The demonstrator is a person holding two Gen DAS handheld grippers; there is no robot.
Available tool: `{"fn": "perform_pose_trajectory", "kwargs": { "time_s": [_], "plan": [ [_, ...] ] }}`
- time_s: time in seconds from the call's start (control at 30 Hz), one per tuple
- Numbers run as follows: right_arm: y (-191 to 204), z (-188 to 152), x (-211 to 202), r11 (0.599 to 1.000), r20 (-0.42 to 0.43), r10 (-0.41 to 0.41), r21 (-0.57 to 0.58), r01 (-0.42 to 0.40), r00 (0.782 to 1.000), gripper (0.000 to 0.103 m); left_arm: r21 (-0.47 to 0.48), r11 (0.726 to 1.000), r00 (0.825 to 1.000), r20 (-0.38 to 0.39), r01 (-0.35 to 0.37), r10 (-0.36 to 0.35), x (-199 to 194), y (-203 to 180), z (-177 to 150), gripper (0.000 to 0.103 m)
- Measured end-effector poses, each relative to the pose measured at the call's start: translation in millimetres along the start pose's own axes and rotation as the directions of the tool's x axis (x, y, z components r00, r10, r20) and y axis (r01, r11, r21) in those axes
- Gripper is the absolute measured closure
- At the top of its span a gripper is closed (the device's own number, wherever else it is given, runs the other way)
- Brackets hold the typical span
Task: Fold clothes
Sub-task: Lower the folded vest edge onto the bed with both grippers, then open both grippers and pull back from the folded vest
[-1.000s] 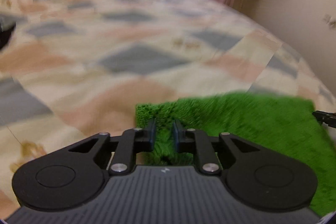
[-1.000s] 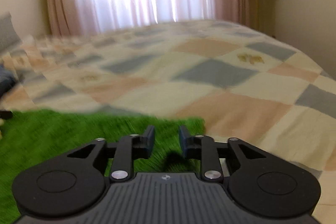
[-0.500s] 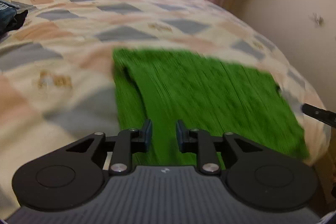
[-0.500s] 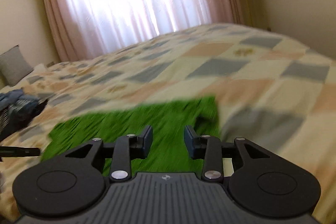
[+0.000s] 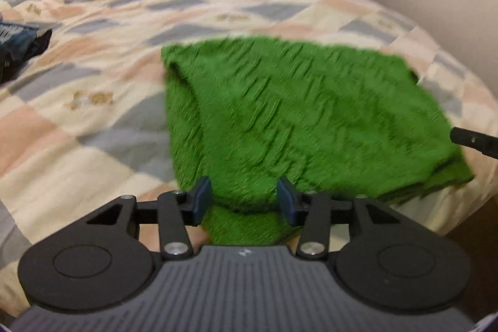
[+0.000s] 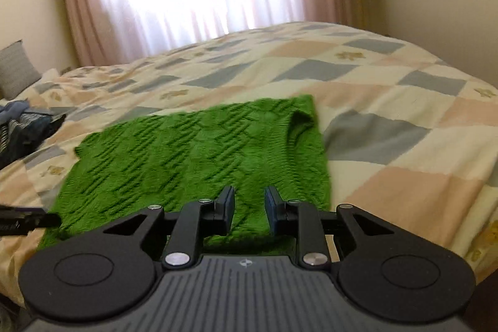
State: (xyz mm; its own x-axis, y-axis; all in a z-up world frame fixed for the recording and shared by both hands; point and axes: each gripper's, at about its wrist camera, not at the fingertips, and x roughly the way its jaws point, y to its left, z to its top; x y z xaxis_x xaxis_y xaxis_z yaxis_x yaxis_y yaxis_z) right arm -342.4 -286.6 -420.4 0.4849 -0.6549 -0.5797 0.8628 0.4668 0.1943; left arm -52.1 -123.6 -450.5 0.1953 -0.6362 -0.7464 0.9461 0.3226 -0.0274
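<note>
Both grippers, left gripper (image 5: 244,199) and right gripper (image 6: 248,207), have opened over sweater (image 5: 295,114).

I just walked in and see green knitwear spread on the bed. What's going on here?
A person is folding clothes with two hand-held grippers. A green knit sweater lies folded on the patchwork bedspread. The left hand-held gripper and the right hand-held gripper both sit open at the sweater's near edge, gripping nothing. A dark pile of other clothes waits further off.

green sweater (image 5: 295,114) motion-blurred, near hem hidden behind gripper body, dark clothes pile (image 6: 21,129) cut off at frame edge
</note>
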Motion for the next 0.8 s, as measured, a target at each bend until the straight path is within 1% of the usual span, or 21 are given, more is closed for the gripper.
{"fn": "perform_pose_trajectory", "kwargs": {
  "time_s": [0.03, 0.1, 0.17, 0.27, 0.33, 0.37, 0.4, 0.47, 0.6, 0.63, 0.7, 0.77, 0.8],
  "plan": [
    [-3, -1, 5, 1.000, -0.019, -0.011, 0.006, 0.011, 1.000, 0.076, -0.008, 1.000, 1.000, -0.011, -0.004, 0.004, 1, 0, 0, 0.059],
    [-7, -10, 24, 0.999, -0.108, -0.039, 0.010, 0.040, 0.993, 0.076, -0.016, 1.000, 1.000, -0.001, -0.008, 0.008, -8, -3, 2, 0.059],
    [-5, -15, 18, 0.999, -0.088, -0.044, 0.027, 0.047, 0.995, 0.075, -0.014, 1.000, 1.000, 0.011, 0.002, -0.002, -18, -5, 2, 0.057],
    [0, -11, 0, 0.997, -0.057, -0.024, 0.076, 0.028, 0.998, 0.061, -0.030, 1.000, 1.000, -0.002, -0.001, 0.001, -32, -6, 2, 0.055],
    [3, -10, -15, 0.995, -0.027, -0.007, 0.097, 0.009, 1.000, 0.059, -0.031, 0.999, 1.000, -0.008, -0.019, 0.019, -41, -10, 2, 0.051],
    [4, -9, -22, 0.994, -0.014, 0.001, 0.107, 0.000, 1.000, 0.058, -0.031, 0.999, 1.000, -0.010, -0.025, 0.025, -48, -12, 2, 0.047],
    [4, -9, -28, 0.993, -0.008, 0.005, 0.115, -0.005, 1.000, 0.051, -0.027, 0.999, 1.000, 0.000, -0.025, 0.025, -55, -13, 2, 0.043],
    [6, -7, -38, 0.992, -0.008, 0.005, 0.128, -0.004, 1.000, 0.042, -0.015, 1.000, 0.999, 0.022, -0.027, 0.027, -68, -17, 2, 0.038],
    [13, -9, -51, 0.993, -0.027, -0.011, 0.117, 0.014, 1.000, 0.027, 0.006, 0.999, 0.998, 0.053, -0.041, 0.040, -86, -25, 2, 0.034],
    [14, -10, -54, 0.993, -0.033, -0.016, 0.114, 0.020, 0.999, 0.026, 0.010, 0.999, 0.997, 0.057, -0.043, 0.043, -89, -26, 2, 0.033],
    [18, -11, -60, 0.994, -0.044, -0.026, 0.107, 0.031, 0.999, 0.020, 0.016, 0.999, 0.997, 0.066, -0.051, 0.050, -96, -29, 1, 0.030],
    [21, -13, -65, 0.994, -0.050, -0.030, 0.102, 0.035, 0.998, 0.018, 0.021, 0.998, 0.996, 0.070, -0.053, 0.051, -101, -30, -1, 0.028],
    [23, -13, -67, 0.995, -0.050, -0.030, 0.099, 0.035, 0.998, 0.015, 0.021, 0.998, 0.996, 0.072, -0.054, 0.052, -103, -30, -2, 0.027]
  ]
}}
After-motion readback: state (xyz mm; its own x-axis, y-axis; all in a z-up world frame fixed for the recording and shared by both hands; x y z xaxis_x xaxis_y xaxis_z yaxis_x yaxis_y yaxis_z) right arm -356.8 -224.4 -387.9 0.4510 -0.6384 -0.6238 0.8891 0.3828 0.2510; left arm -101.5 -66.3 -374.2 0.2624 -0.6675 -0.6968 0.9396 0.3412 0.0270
